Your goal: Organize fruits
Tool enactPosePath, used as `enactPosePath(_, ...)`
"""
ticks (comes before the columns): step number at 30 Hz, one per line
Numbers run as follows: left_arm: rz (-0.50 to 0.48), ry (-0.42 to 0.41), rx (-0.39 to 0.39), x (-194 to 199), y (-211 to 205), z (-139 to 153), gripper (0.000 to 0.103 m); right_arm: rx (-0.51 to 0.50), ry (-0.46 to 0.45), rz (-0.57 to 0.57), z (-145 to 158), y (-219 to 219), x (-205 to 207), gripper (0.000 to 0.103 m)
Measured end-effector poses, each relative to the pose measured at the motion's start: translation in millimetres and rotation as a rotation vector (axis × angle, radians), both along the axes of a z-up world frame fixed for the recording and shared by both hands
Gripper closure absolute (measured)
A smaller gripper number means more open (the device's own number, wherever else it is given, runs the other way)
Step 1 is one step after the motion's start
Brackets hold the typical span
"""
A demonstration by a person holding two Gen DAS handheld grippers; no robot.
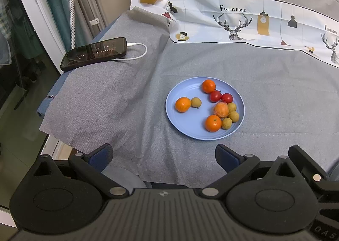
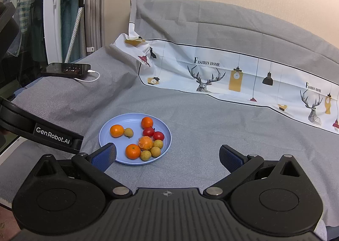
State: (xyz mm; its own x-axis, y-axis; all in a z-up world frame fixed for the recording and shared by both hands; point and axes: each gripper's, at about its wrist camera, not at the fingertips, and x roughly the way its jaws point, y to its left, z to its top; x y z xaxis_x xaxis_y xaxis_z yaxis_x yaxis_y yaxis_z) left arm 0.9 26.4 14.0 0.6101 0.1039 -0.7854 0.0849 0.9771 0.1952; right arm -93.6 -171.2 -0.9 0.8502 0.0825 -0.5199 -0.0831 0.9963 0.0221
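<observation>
A light blue plate (image 1: 175, 118) (image 2: 106, 135) rests on grey cloth and holds all the fruit. On it lie three bare oranges (image 1: 182, 104) (image 2: 117, 130), a wrapped orange (image 1: 221, 110) (image 2: 145, 142), two red tomatoes (image 1: 215, 96) (image 2: 158, 135) and several tan longans (image 1: 196, 102) (image 2: 128, 132). My left gripper (image 1: 164, 157) hovers open in front of the plate, nothing between its fingers. My right gripper (image 2: 167, 156) is open too, its left finger (image 2: 104, 156) overlapping the plate's near-left rim in view. The left gripper's body (image 2: 53, 137) shows at the left of the right wrist view.
A black phone (image 1: 94, 52) (image 2: 66, 69) with a white charging cable (image 1: 138, 51) lies on the raised grey cloth at the far left. A white printed cloth (image 1: 243, 22) (image 2: 233, 73) runs along the back. The surface drops off at the left edge (image 1: 45, 111).
</observation>
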Motion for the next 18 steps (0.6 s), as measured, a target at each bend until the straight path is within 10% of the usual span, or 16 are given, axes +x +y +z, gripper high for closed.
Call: enactPosePath(18,-0.002,0.021,-0.003,4.6,0.6,-6.6,0.000,-0.001,0.001,-0.004,0.3,-0.2,1.6,0.001)
